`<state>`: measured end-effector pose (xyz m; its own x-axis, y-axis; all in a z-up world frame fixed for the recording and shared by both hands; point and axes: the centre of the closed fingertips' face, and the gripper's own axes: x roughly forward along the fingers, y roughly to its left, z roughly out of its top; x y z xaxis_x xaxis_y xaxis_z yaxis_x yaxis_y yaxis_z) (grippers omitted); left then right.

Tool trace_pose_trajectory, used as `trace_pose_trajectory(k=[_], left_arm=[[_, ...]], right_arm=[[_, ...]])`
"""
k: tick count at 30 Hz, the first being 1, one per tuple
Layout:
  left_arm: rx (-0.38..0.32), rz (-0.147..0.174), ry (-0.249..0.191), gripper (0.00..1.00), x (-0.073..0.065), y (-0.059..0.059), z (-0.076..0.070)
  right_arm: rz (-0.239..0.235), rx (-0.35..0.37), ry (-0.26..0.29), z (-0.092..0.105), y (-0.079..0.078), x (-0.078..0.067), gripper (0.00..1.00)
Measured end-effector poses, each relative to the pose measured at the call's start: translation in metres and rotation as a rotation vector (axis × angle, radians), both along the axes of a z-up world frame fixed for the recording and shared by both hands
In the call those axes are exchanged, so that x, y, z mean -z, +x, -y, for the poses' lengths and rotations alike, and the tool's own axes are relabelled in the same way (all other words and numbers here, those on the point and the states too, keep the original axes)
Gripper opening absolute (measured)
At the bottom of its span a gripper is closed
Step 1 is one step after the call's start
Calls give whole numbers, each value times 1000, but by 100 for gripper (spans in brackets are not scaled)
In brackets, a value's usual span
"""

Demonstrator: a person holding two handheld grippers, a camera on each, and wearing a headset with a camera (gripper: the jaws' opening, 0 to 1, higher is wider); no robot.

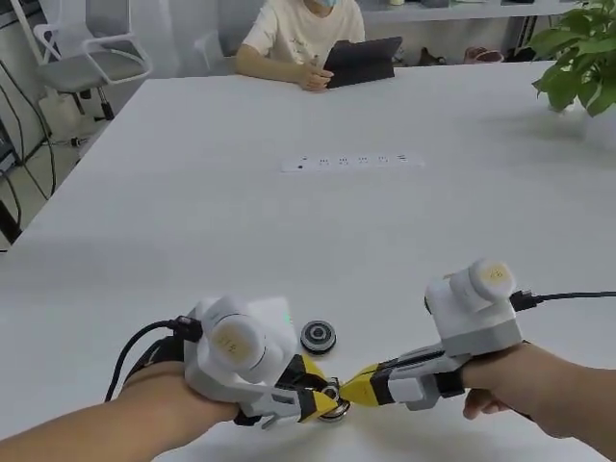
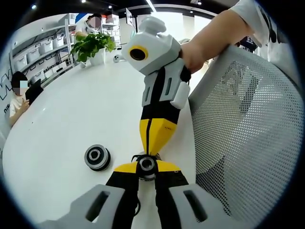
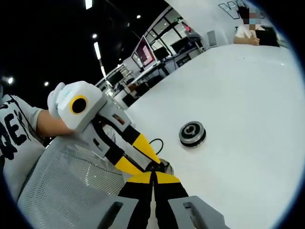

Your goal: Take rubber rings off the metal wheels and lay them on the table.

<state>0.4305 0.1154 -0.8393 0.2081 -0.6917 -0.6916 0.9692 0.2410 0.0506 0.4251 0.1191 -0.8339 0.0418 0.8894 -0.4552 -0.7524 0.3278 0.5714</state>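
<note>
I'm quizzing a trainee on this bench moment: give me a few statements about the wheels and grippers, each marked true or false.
1. The left gripper is shut on a metal wheel. True.
2. The right gripper stands wide open. False: its jaws are closed, tips at the held wheel.
3. A second wheel lies on the table, apart from both grippers. True.
4. The second wheel is bare of rubber. False: a black ring surrounds it.
5. The power strip touches the second wheel. False: it lies far up the table.

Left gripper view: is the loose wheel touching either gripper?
No, the loose wheel lies on the table, clear of the left gripper and right gripper.
</note>
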Motion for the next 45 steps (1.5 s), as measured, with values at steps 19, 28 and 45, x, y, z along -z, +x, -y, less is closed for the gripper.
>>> trace_pose_trajectory(k=[19, 28, 45], left_arm=[[-2, 1, -18, 7, -1, 2, 1], [-10, -13, -24, 8, -1, 2, 2], [-17, -53, -47, 18, -17, -2, -4]], right_arm=[[83, -35, -33, 6, 2, 3, 0], [90, -36, -38, 7, 3, 3, 0], [88, -14, -13, 7, 7, -2, 0]])
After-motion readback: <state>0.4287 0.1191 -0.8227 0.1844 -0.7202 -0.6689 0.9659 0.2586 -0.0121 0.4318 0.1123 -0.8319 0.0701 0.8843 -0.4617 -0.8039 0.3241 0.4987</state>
